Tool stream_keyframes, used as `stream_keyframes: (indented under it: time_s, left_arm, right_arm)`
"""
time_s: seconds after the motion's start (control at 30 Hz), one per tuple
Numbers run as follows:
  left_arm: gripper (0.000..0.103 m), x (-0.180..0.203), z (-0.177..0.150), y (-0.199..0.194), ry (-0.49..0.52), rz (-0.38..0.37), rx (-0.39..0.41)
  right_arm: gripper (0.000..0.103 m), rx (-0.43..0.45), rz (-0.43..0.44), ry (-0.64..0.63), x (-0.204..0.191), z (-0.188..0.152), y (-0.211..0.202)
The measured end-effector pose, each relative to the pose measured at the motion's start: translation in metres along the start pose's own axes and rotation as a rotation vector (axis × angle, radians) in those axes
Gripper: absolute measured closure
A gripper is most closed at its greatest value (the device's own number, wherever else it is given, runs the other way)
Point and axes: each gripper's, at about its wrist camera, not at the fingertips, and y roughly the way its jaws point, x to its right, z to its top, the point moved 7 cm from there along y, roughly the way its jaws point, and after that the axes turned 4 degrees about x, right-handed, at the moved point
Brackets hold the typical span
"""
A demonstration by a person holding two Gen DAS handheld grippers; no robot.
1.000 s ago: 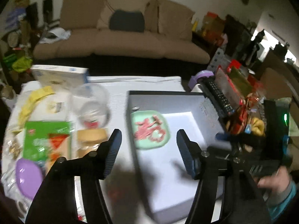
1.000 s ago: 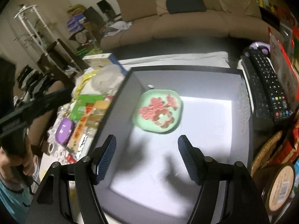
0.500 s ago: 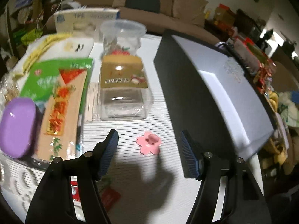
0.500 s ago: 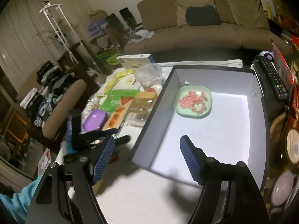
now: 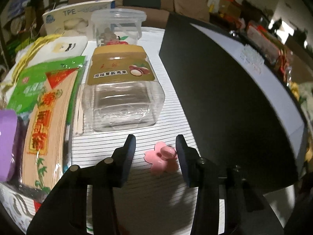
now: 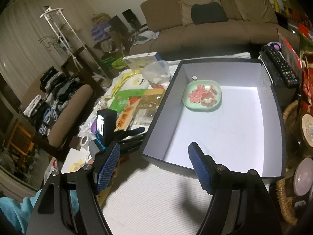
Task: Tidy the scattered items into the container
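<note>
1. The left claw [image 5: 155, 146] is released, its two fingers spread either side of a single pink flower piece [image 5: 160, 156] that lies flat on the striped surface [image 5: 137, 195]. The flower sits between the fingers but off-centre, toward 3 o'clock, close to or touching the right finger (contact is hard to judge from this view).
2. The flower has a raised rounded knob at its middle and no clear long axis, so the closing line probably matters little; my judgement is that the claw needs a small shift toward 3 o'clock before it clenches.
3. The left claw is plainly the nearer one. The right claw [image 6: 153, 165] is also released and holds nothing; it hovers at the near edge of the dark box [image 6: 273, 105], well apart from the flower, which does not show in its view.
4. The box lies at 2 o'clock from the flower, its black outer wall just beside it.
5. Counts: one flower still loose on the surface; one green dish [image 6: 202, 95] inside the box at its far corner, carrying several pink flower pieces (overlapping, so I cannot count them exactly); one small round disc [image 6: 194, 77] beyond the dish.
6. At 11 o'clock from the left claw lies one clear jar [image 5: 122, 90] on its side.
</note>
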Motion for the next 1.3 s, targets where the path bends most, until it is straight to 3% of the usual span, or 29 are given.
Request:
stream_keyframes:
  time_s: [0.13,0.17,0.2,0.33,0.37,0.63,0.77,0.9,1.13,1.3]
  left_arm:
    - [0.066,0.005,-0.003,0.007,0.033,0.009,-0.017]
    - [0.081,0.006,-0.003,0.009,0.034,0.005,-0.023]
    - [0.089,0.006,-0.003,0.01,0.033,0.012,-0.033]
    - [0.094,-0.001,0.003,0.007,-0.05,-0.029,-0.042]
    - [0.098,-0.005,0.005,0.002,-0.082,-0.041,-0.038]
    - [0.098,-0.017,0.031,-0.091,-0.148,-0.131,0.053]
    - [0.098,-0.005,0.047,-0.153,-0.191,-0.257,0.114]
    - [0.098,0.007,0.056,-0.201,-0.336,-0.435,0.154]
    - [0.098,0.029,0.043,-0.217,-0.582,-0.784,0.096]
    - [0.098,0.043,0.032,-0.225,-0.74,-1.119,0.027]
  right_arm:
    - [0.028,-0.007,0.007,0.009,0.001,-0.004,0.005]
    - [0.028,-0.01,0.008,0.009,0.002,-0.005,0.005]
    - [0.028,-0.012,0.007,0.009,0.002,-0.006,0.006]
    - [0.028,-0.021,0.004,0.01,0.001,-0.009,0.007]
    - [0.028,-0.024,0.004,0.01,0.0,-0.011,0.007]
    - [0.028,-0.037,0.043,-0.004,-0.02,-0.02,0.017]
    - [0.028,-0.024,0.162,0.048,-0.041,-0.023,0.02]
    - [0.028,0.037,0.26,0.049,-0.072,-0.021,0.014]
    - [0.028,0.187,0.221,-0.177,-0.12,-0.02,-0.012]
    - [0.027,0.257,0.387,-0.205,-0.119,-0.024,-0.041]
